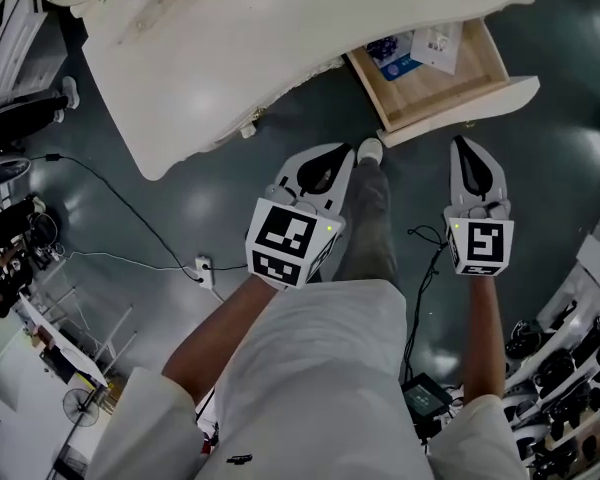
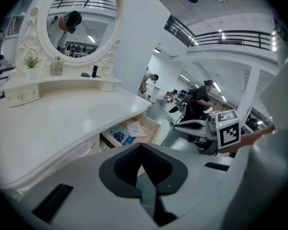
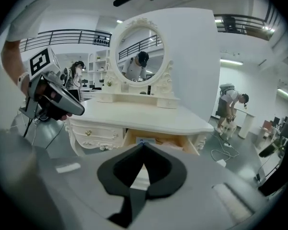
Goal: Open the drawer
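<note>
Holds the left gripper (image 1: 342, 152) and right gripper (image 1: 463, 141) side by side, forearms extended, both angled down toward the far side. Has both pairs of tongs pressed together, pinching nothing. Faces the drawer (image 1: 460, 106), pulled open from the white dressing table (image 1: 280, 48), far right, beyond the right gripper, untouched by either.

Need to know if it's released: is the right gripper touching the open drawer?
Apart. Head view shows a clear gap between the drawer front and the shut right gripper.

Dk grey floor (image 1: 560, 138), white walls (image 3: 197, 51)
</note>
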Available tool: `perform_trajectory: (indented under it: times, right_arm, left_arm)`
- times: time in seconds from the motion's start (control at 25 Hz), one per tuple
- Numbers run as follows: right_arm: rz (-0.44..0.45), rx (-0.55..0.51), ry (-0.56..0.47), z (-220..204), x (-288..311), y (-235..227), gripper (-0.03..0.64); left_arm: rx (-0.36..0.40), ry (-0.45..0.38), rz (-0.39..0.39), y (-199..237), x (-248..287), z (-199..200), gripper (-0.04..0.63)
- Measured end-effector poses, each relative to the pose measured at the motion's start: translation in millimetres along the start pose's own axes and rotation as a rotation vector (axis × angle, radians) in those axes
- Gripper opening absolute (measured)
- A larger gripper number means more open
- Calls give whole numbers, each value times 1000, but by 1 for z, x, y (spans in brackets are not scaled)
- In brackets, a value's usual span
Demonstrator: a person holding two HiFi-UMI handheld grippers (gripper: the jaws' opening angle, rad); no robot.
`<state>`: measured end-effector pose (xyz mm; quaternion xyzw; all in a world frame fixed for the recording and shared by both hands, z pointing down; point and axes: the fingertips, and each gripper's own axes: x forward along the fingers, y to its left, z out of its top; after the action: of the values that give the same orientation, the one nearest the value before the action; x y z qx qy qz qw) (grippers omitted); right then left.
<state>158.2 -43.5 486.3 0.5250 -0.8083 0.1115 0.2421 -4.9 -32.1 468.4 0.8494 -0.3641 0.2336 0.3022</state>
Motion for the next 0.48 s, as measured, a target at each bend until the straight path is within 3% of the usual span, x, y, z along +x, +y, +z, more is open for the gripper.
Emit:
perform_trajectory:
  times: [0.48]
  right_arm:
    - [93,-24,-74,52,-5,45,11]
  left_arm:
    - [-47,-50,42,13,-37,0,0]
